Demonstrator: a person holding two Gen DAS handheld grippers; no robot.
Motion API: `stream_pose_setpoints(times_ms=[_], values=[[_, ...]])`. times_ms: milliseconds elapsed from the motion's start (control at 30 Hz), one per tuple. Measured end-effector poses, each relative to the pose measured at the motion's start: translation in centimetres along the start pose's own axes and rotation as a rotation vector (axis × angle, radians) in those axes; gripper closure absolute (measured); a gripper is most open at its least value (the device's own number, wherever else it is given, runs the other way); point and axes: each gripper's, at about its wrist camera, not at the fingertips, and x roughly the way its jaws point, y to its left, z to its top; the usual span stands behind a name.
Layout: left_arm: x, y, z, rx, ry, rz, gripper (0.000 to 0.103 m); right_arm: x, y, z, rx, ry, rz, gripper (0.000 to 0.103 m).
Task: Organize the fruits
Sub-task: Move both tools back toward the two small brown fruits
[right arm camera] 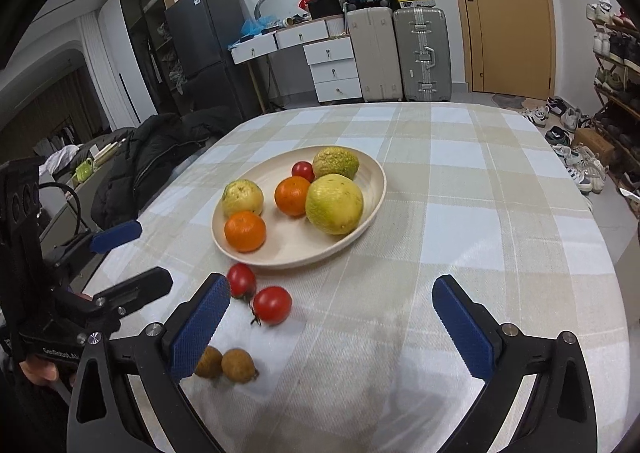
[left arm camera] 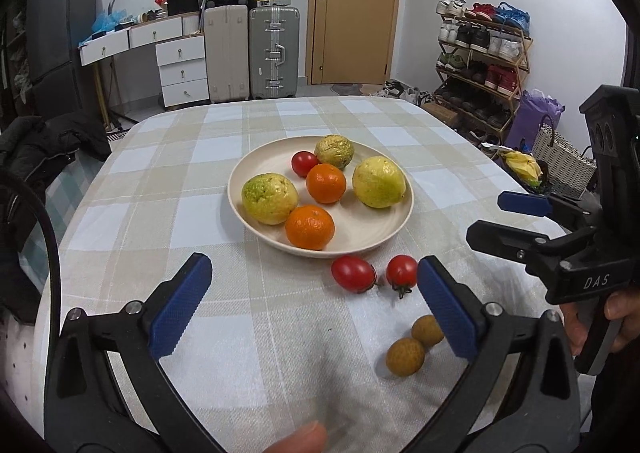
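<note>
Both hand-held grippers, left (left arm camera: 314, 307) and right (right arm camera: 331, 327), wide, empty; tomatoes (left arm camera: 353, 273) and longans (left arm camera: 405, 356) loose on desk near the plate (left arm camera: 240, 177); I'd worry a pad nudge rolls them away

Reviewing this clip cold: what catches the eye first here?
A cream plate mid-table holds three yellow-green fruits, two oranges and one cherry tomato. In front of it, on the checked cloth, lie two loose tomatoes and two small brown fruits. Both grippers have their jaws wide open, holding nothing.
</note>
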Motion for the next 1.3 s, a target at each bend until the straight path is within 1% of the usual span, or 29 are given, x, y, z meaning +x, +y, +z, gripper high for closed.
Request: stream_pose_setpoints(times_ms=[167,367,567,833,1000,1300], values=[[-1.2,-0.3,-0.6,0.007,-0.011,0.006,0.001,-0.3,0.3,-0.8,-0.003,0.010,0.004,0.000],[-2.0,-0.5,-1.3,0.024,-0.010,0.009,0.001,-0.9,0.8,-1.5,-0.017,0.019,-0.018,0.000],[-1.9,-0.7,-1.9,0.028,0.007,0.011,0.001,-0.9,1.3,-1.7,-0.036,0.038,-0.016,0.000],[-1.7,-0.8,-2.1,0.053,0.009,0.026,0.001,0.1,2.0,-2.3,-0.083,0.075,-0.033,0.000],[-1.3,-0.6,-2.1,0.054,0.022,0.032,0.001,0.9,2.6,-2.8,-0.126,0.110,-0.049,0.000],[-1.0,0.1,-2.1,0.042,0.038,0.036,0.001,1.7,3.6,-3.6,-0.175,0.152,-0.044,0.000]])
